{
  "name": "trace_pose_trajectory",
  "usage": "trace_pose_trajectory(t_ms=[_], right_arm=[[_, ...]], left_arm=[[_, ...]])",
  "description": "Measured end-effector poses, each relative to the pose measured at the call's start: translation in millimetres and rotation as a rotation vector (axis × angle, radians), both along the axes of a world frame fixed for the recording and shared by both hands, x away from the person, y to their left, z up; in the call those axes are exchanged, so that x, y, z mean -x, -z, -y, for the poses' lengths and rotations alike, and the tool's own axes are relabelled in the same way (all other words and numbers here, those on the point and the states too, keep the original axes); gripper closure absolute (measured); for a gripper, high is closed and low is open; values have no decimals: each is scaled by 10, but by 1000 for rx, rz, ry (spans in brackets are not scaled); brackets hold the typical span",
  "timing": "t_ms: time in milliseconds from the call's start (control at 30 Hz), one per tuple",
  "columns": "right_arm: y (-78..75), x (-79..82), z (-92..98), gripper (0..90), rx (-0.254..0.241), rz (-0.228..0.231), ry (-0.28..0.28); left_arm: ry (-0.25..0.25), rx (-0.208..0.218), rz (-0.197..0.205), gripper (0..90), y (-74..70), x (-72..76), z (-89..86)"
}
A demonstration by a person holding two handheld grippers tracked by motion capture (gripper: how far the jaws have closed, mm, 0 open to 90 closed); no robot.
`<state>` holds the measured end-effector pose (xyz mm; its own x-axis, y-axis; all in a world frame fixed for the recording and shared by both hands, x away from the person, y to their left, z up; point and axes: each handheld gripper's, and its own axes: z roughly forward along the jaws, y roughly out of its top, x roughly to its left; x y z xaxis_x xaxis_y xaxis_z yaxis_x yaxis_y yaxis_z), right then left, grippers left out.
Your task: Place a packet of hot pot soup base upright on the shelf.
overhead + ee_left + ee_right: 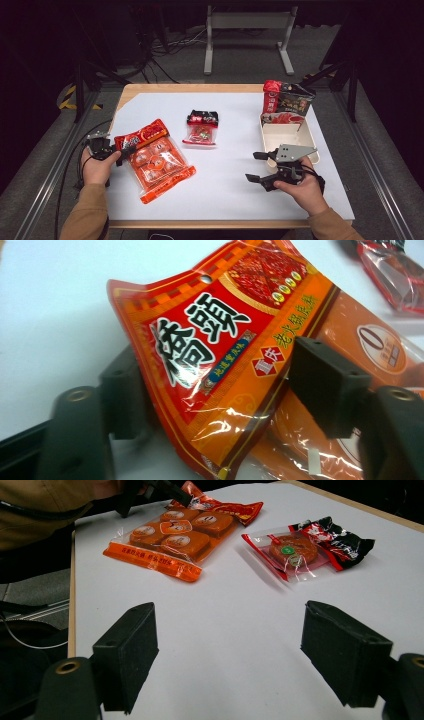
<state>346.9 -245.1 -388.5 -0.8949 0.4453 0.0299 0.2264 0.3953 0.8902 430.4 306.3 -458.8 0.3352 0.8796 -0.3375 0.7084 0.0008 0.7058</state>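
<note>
A large orange-and-red snack packet (157,165) (175,535) lies on the left of the white table, holding several round cakes. Its red header with big Chinese characters (215,335) curls up between the jaws of my left gripper (122,150) (220,390). The jaws stand wide, one under the header and one over it, so the gripper is open. My right gripper (253,166) (227,655) hovers open over bare table at the right, with nothing between its fingers. A small red-and-black packet (201,129) (300,550) (395,275) lies at mid-table.
A white box (310,135) sits at the right rear with a red and a dark bag (287,100) standing at its far end. The table's wooden edge (190,88) runs along the back. A metal frame stands on the floor beyond.
</note>
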Motion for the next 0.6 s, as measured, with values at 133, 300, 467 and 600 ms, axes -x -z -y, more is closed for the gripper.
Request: trace_pose_trajectory(t_ms=[133, 300, 467, 600], right_arm=[[26, -17, -11, 232, 9, -6, 2], [40, -25, -24, 232, 11, -12, 1], [37, -26, -32, 232, 12, -11, -3], [46, -28, -31, 228, 7, -25, -2]], left_arm=[[-2, 15, 21, 505, 15, -30, 17], [-16, 13, -3, 663, 21, -68, 32], [8, 14, 15, 880, 12, -59, 30], [5, -3, 32, 899, -44, -38, 57]])
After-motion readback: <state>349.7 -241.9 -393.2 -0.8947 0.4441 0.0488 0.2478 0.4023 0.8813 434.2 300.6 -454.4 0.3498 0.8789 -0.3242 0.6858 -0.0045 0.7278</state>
